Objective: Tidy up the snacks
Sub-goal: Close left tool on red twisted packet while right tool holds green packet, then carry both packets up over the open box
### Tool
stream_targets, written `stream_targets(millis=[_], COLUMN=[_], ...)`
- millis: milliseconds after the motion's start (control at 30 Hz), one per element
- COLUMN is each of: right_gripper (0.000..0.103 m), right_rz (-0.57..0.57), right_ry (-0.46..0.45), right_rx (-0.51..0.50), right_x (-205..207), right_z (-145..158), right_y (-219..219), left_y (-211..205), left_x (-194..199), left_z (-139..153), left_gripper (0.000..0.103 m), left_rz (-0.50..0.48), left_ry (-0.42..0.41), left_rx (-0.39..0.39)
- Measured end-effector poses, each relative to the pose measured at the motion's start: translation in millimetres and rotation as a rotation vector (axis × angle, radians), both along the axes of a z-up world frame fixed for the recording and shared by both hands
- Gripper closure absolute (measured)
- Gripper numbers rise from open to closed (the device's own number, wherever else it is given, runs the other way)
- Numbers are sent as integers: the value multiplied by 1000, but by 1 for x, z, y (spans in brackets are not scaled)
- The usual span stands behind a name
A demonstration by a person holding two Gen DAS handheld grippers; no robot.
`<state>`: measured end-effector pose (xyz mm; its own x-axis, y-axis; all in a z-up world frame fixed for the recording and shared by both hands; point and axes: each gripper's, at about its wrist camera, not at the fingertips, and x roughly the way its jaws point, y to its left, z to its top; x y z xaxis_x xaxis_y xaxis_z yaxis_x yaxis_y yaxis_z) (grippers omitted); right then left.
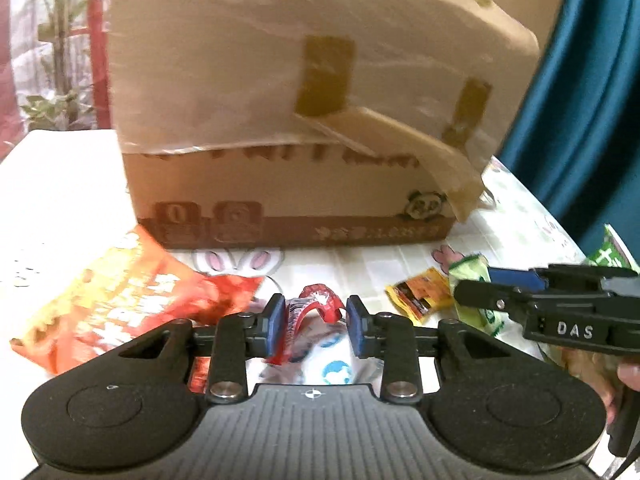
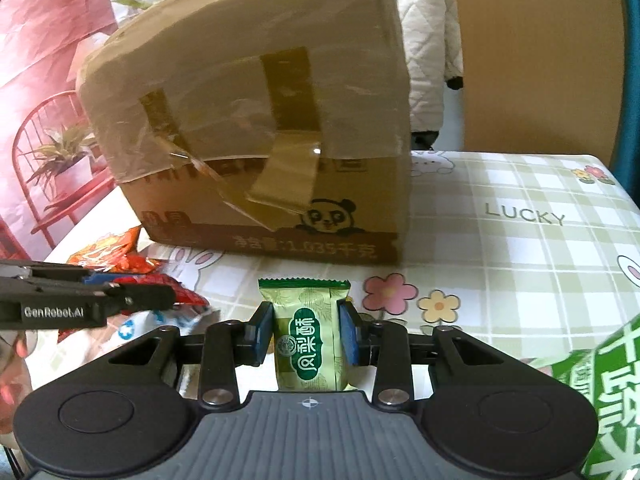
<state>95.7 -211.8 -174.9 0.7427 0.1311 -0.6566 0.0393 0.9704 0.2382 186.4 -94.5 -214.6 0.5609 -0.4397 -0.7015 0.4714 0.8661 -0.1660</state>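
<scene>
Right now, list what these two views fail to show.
- Box inside: both views see only its taped outer walls.
- Box print: blurred in the left view.
- Green pack: cut by the right view's edge.
- Red wrapper: lower part hidden behind the left hand-held gripper.
- Green pastry: its base hidden behind the right hand-held gripper.
</scene>
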Motion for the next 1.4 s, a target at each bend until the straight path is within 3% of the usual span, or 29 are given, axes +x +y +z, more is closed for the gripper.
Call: stream_targets(millis=[500,900,1233,1400], right_gripper=[70,70,70,70], right_rz=[27,45,60,43], right_ry=[-77,-276,-440,-436], right_rx=[-15,-63,-101,-120], right_x=[-15,-22,26,76], right_z=[32,107,189,204], right_y=[15,14,-4,-13], left_y=[38,47,35,13], left_x=[-27,-36,-2,39], left_z=[64,126,194,209], left_gripper=[71,71,71,71], left_rz=[10,33,42,32], left_ry=[-159,-324,-477,-475], left_rx=[-49,-120,-172,-158])
